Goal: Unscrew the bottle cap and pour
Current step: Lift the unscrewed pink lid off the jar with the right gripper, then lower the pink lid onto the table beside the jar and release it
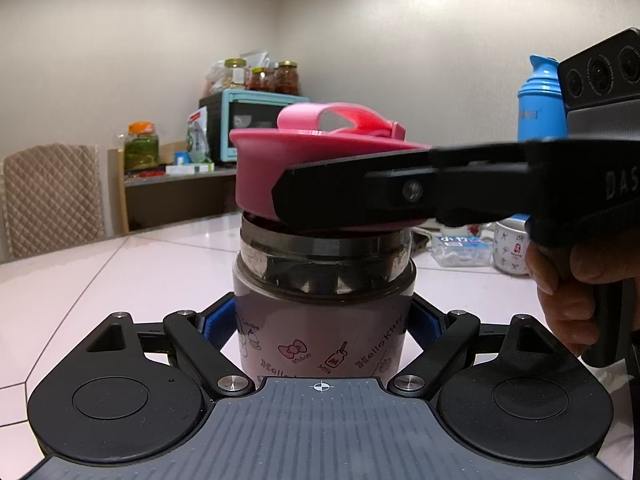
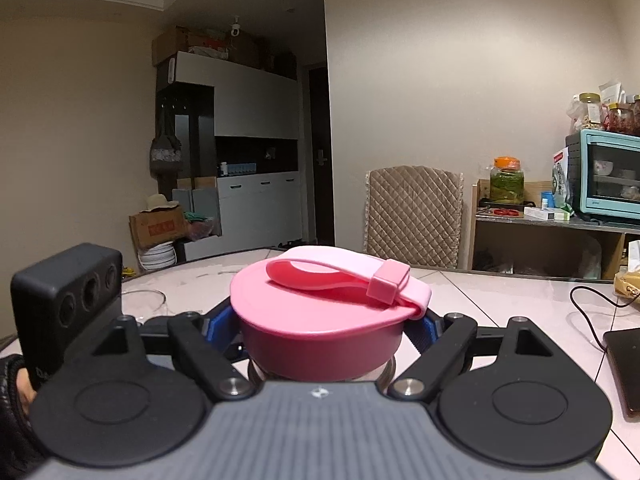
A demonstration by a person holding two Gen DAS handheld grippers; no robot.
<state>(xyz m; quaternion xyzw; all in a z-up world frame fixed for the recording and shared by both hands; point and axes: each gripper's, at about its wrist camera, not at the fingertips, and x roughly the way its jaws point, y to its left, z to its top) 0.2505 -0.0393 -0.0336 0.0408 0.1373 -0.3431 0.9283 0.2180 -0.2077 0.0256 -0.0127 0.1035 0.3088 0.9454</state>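
A pink Hello Kitty bottle (image 1: 320, 336) stands upright on the white table (image 1: 120, 280). My left gripper (image 1: 322, 326) is shut on its body, blue pads against both sides. Its pink cap (image 1: 260, 172) with a strap handle sits tilted just over the steel threaded neck (image 1: 324, 252). My right gripper (image 2: 322, 330) is shut on the pink cap (image 2: 320, 320), blue pads on either side. In the left wrist view the right gripper's black finger (image 1: 360, 196) reaches in from the right across the cap. The steel neck (image 2: 386, 374) shows just under the cap.
A blue flask (image 1: 540, 100), a white mug (image 1: 510, 250) and a tissue pack (image 1: 460, 248) stand at the right. A black cable (image 2: 592, 312) and a dark device (image 2: 626, 368) lie on the table. A quilted chair (image 2: 414, 216) and a shelf with a teal oven (image 2: 608, 176) stand behind.
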